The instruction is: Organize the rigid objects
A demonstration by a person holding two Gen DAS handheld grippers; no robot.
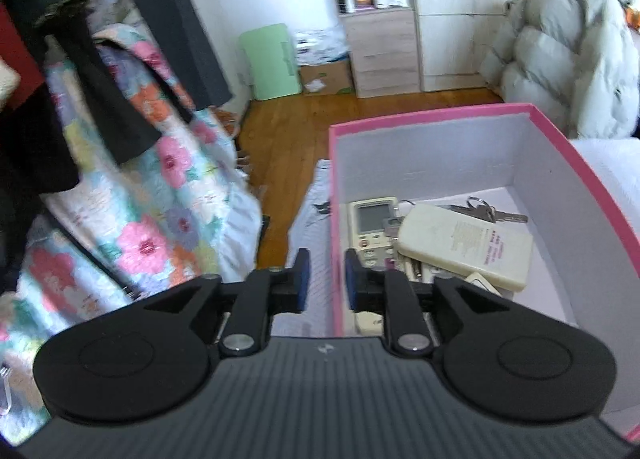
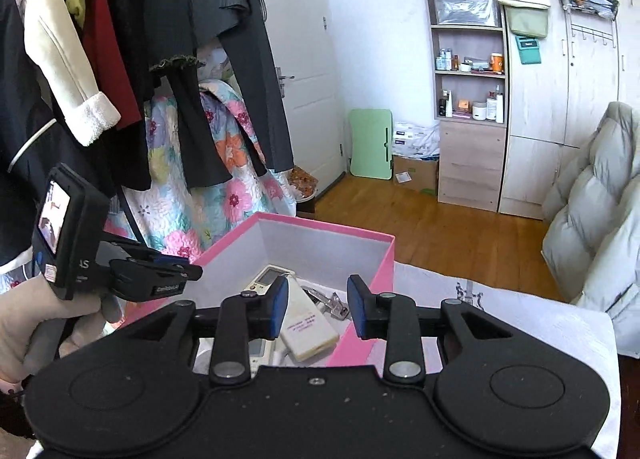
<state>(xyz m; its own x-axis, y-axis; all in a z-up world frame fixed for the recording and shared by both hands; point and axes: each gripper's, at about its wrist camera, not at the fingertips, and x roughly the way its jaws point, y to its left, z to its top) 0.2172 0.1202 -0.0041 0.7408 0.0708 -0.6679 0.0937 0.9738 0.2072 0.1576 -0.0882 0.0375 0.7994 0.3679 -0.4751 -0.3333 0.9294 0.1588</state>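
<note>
Left wrist view shows the pink box [image 1: 440, 115] standing on a white cloth [image 1: 316, 219], with several rigid things already inside: a remote with a screen [image 1: 372, 219], a cream-coloured remote lying face down [image 1: 464, 247] partly over it, and a bunch of keys [image 1: 488, 213] near the far wall.

Risks, as judged from this position: the left tool [image 1: 326, 279] straddles the left wall of the box, one finger outside and one inside. If it drops or closes carelessly it could pinch the cardboard wall, tilt the box, or drag it across the cloth. The things inside are stacked loosely, so any nudge may shift the cream remote off the one below it or bury the keys. The box also sits near the front edge of its support, with the wooden floor [image 1: 288, 127] below; a shove outward could send it off.

Left tool: jaws parted a moderate way, holding nothing; whether a finger touches the box wall cannot be told.

Right wrist view: the right tool [image 2: 318, 309] hangs above the near side of the box, jaws parted wider, empty, touching nothing visible. The cream remote [image 2: 308, 329] lies below the gap between its fingers. The left tool [image 2: 160, 275] is seen at the box's left wall.
</note>
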